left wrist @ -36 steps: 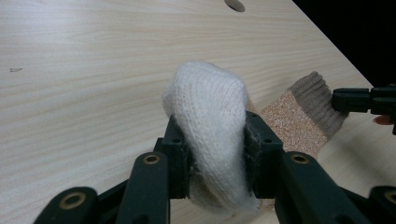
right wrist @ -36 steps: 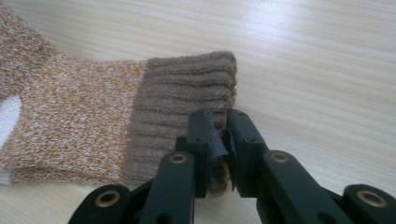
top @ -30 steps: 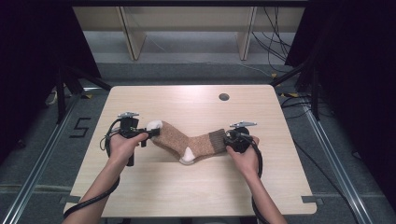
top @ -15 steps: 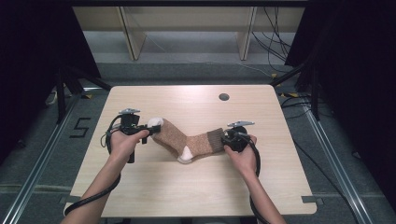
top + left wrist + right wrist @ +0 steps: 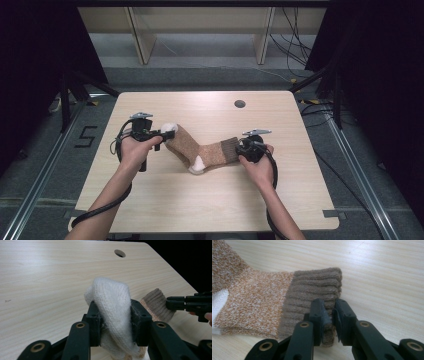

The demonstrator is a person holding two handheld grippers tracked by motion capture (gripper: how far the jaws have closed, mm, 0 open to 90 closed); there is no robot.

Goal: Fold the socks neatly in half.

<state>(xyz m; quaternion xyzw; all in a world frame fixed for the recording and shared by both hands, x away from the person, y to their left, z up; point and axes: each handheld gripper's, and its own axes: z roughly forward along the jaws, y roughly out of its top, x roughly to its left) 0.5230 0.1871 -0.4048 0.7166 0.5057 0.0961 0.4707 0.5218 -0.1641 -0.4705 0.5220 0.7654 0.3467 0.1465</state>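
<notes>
**A:** Where does the sock (image 5: 202, 150) lie for you right now?

**B:** It's near the middle of the table (image 5: 210, 210), bent at the heel. The white toe (image 5: 110, 297) points toward your left hand and the ribbed brown cuff (image 5: 317, 287) toward your right. The white heel patch (image 5: 198, 163) sits at the bend, on the side nearest you. Most of the leg lies flat on the wood; the toe end is raised a little in your left jaws.

**A:** And my left gripper?

**B:** Your left gripper (image 5: 113, 322) is clenched on the white toe. In the left gripper view the knit bulges up and over between the two black jaws, squeezed from both sides. Farther off in that view you can see the cuff, with your other gripper at it.

**A:** The right one?

**B:** Your right gripper (image 5: 328, 315) has pinched the cuff's corner at its open end. In the right gripper view the jaws stand close together with a fold of ribbed fabric caught between the pads. The rest of the cuff spreads flat on the table beyond the jaws.

**A:** How do my hands sit?

**B:** Well apart, one at each end of the sock, with a cable trailing from each gripper. The round hole (image 5: 239, 104) in the tabletop lies beyond the sock, toward the far edge.
</notes>
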